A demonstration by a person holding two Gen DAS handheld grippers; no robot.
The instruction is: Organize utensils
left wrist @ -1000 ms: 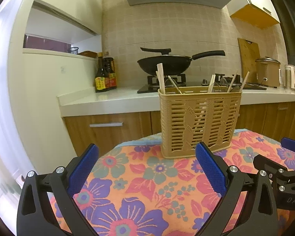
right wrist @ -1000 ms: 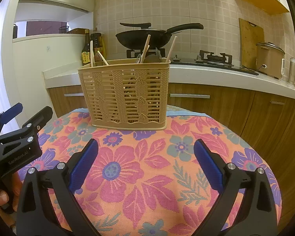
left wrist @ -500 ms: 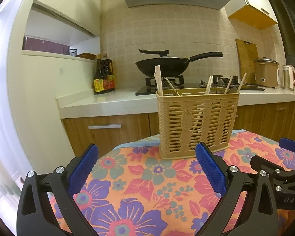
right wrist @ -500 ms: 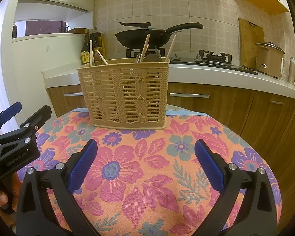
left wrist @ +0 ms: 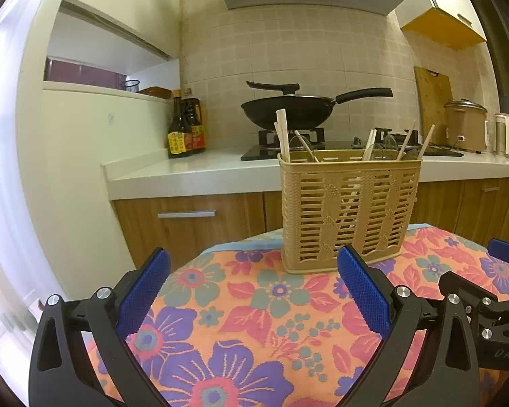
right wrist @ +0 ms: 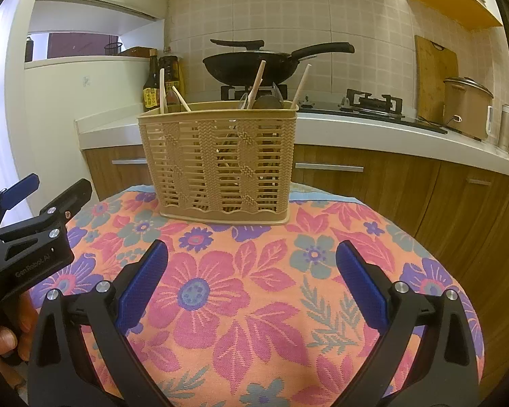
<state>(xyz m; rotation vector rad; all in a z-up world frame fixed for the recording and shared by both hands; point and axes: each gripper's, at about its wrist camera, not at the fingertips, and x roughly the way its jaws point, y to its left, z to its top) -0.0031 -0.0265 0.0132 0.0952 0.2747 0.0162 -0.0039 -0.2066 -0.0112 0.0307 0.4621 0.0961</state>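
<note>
On the left, the left gripper (left wrist: 252, 288) hung low over the flowered tablecloth (left wrist: 275, 308), jaws wide apart and holding nothing. Ahead at the table's far edge stood the basket (right wrist: 217, 161), upright, with chopsticks (right wrist: 256, 83) and spoons (right wrist: 266, 100) poking above its rim in both compartments. On the right, the right gripper (right wrist: 251, 281) sat level with its partner, jaws also spread and empty. No loose utensil showed on the cloth, so this looked like the closing step or a pause before sorting. Any next move would call for reaching up over the rim to pinch a slim handle.
</note>
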